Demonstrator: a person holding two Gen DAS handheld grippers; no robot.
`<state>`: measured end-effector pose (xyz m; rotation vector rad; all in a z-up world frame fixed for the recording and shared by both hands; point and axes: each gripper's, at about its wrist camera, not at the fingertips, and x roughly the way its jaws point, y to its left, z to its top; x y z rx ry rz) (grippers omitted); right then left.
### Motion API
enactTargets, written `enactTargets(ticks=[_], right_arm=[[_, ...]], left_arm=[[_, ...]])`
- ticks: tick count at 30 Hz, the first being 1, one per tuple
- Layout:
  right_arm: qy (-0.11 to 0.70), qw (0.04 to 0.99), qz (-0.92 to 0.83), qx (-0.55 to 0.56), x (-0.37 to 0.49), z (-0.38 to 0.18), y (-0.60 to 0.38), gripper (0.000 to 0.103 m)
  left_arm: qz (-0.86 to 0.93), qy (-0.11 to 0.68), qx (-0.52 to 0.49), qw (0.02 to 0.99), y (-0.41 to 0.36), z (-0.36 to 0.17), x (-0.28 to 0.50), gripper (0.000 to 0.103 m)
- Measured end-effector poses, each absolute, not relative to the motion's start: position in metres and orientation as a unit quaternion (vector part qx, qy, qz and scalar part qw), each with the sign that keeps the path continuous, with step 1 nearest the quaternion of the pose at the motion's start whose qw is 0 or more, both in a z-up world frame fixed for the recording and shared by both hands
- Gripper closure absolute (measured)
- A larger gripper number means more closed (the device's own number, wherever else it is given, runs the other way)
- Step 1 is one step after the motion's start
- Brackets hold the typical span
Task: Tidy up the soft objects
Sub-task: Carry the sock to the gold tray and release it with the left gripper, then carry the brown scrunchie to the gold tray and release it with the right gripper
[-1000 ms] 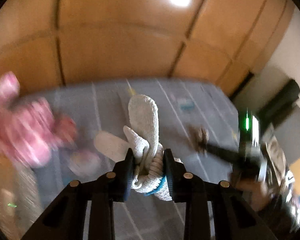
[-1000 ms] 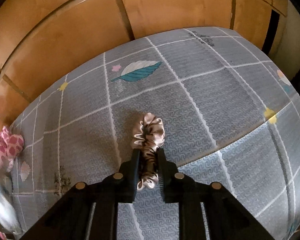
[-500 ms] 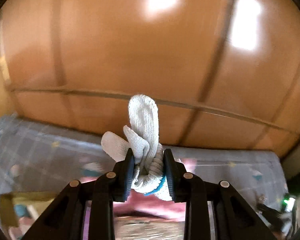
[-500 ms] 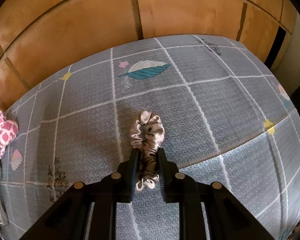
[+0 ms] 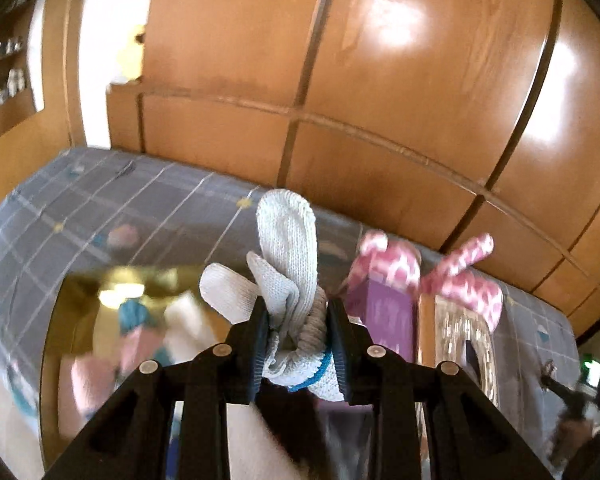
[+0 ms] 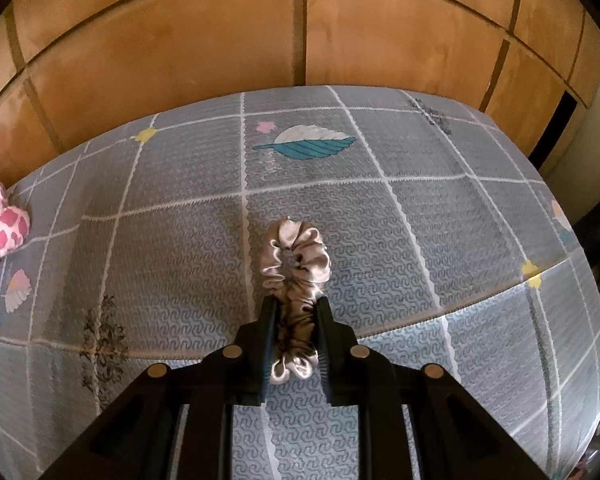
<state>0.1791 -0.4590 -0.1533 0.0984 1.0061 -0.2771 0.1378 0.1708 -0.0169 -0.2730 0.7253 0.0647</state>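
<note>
My left gripper (image 5: 298,320) is shut on a white knit glove (image 5: 286,252) with a blue cuff edge, held in the air above a gold box (image 5: 66,320) that holds blurred soft items. My right gripper (image 6: 294,312) is shut on a beige satin scrunchie (image 6: 296,248), held just above the grey patterned mat (image 6: 420,208). A pink and white spotted soft toy (image 5: 464,280) lies to the right of the glove and shows at the left edge of the right wrist view (image 6: 0,228).
A purple box (image 5: 384,312) and a patterned silver box (image 5: 456,336) stand right of the gold box. Wooden wardrobe panels (image 6: 300,32) rise behind the mat. A dark gap (image 6: 552,132) opens at the far right.
My left gripper has swung with the glove from facing the wardrobe to above the gold box. My right gripper has held the scrunchie and shifted slightly over the mat.
</note>
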Motion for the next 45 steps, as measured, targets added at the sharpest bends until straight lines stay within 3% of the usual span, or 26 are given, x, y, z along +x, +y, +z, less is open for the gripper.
enactTargets(ticks=[10,15,18,19,20,21,26,31,45], right_arm=[[0.495,0.851,-0.174,0.035,0.187,-0.149,-0.446,0.087],[0.495,0.847,-0.186,0.059,0.188,-0.137,-0.433,0.09],[0.496,0.851,-0.168,0.044,0.183,-0.132,-0.409,0.09],[0.495,0.852,-0.163,0.044,0.181,-0.132,-0.402,0.09],[0.493,0.854,-0.16,0.042,0.178,-0.131,-0.397,0.09],[0.494,0.854,-0.156,0.039,0.176,-0.132,-0.391,0.09],[0.511,0.845,-0.156,0.034,0.174,-0.147,-0.377,0.09],[0.508,0.846,-0.161,0.036,0.176,-0.145,-0.371,0.09],[0.472,0.879,-0.057,0.048,0.19,-0.106,-0.289,0.09]], left_arm=[[0.068,0.347,-0.17,0.92,0.205,-0.052,0.034,0.074],[0.132,0.365,-0.123,0.913,0.214,-0.082,0.02,0.068],[0.166,0.39,-0.112,0.899,0.222,-0.104,0.024,0.06],[0.174,0.397,-0.116,0.894,0.225,-0.11,0.025,0.053],[0.181,0.399,-0.122,0.891,0.228,-0.115,0.026,0.04],[0.182,0.395,-0.124,0.892,0.229,-0.117,0.026,0.035],[0.187,0.371,-0.122,0.902,0.227,-0.11,0.017,0.023],[0.188,0.339,-0.123,0.914,0.227,-0.089,0.004,0.017],[0.18,0.305,-0.118,0.928,0.221,-0.06,-0.018,0.013]])
